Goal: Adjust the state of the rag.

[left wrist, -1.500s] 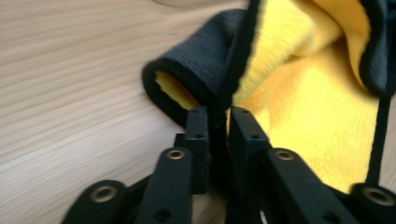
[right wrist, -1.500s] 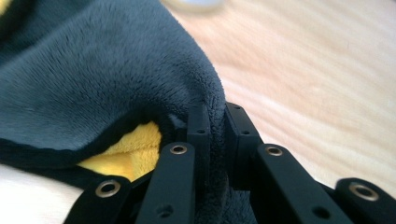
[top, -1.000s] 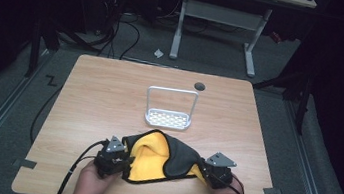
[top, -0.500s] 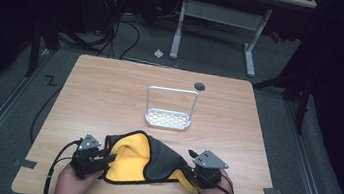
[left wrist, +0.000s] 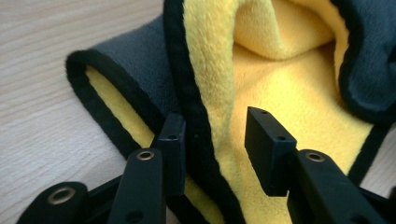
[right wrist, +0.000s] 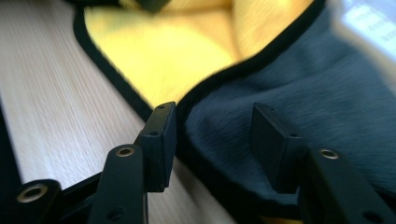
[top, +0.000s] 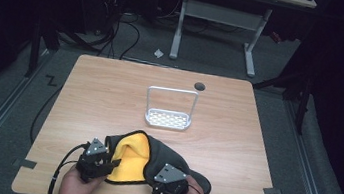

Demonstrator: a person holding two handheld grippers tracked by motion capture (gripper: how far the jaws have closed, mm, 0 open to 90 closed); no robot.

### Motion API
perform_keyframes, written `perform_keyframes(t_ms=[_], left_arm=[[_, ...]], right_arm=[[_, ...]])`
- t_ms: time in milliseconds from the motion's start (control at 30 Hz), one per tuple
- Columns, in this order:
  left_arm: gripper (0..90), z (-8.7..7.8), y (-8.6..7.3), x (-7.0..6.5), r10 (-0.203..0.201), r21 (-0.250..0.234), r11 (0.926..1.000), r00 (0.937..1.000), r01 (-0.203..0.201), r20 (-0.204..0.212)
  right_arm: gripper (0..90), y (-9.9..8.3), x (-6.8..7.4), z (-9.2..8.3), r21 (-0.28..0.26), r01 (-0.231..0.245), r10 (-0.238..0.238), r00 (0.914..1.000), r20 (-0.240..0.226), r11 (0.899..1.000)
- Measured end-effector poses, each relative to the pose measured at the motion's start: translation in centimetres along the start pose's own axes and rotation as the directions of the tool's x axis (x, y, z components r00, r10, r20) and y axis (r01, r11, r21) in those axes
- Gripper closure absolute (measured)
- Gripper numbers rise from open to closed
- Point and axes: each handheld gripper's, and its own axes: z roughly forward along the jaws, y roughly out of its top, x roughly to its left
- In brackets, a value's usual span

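Both grippers (top: 112,162) (top: 164,187) low, jaws parted, at cloth (top: 134,155)

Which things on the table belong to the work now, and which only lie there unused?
In the work:
- yellow and grey cloth
- left gripper, jaws apart at the cloth's edge
- right gripper, jaws apart over the grey side

Lying about:
- white rack
- table
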Motion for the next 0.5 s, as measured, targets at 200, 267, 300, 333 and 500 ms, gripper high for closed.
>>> perform_keyframes(t_ms=[200,267,300,333,500], left_arm=[[66.8,0.3,0.0,0.0,0.006,0.000,1.0000,0.9999,-0.006,-0.013],[66.8,0.2,0.0,0.1,0.007,0.001,1.0000,1.0000,-0.007,-0.007],[66.8,0.2,0.0,0.1,0.007,-0.002,1.0000,1.0000,-0.007,-0.004],[66.9,0.2,0.0,0.2,0.003,-0.001,1.0000,1.0000,-0.003,0.000],[67.6,0.3,0.1,0.4,-0.001,-0.002,1.0000,1.0000,0.001,0.009]], right_arm=[[72.7,-0.4,0.0,0.8,0.025,0.003,-0.002,0.9999,-0.017,1.000],[78.4,-0.5,0.0,0.6,0.022,0.012,-0.012,0.9999,-0.007,1.000],[79.9,-0.4,0.0,0.4,0.022,0.011,-0.011,0.9999,-0.007,1.000],[80.0,-0.4,-0.2,0.3,0.018,0.003,-0.003,1.0000,-0.006,1.000],[81.1,-0.5,-1.1,-1.1,-0.020,-0.019,0.020,0.9991,0.036,1.000]])
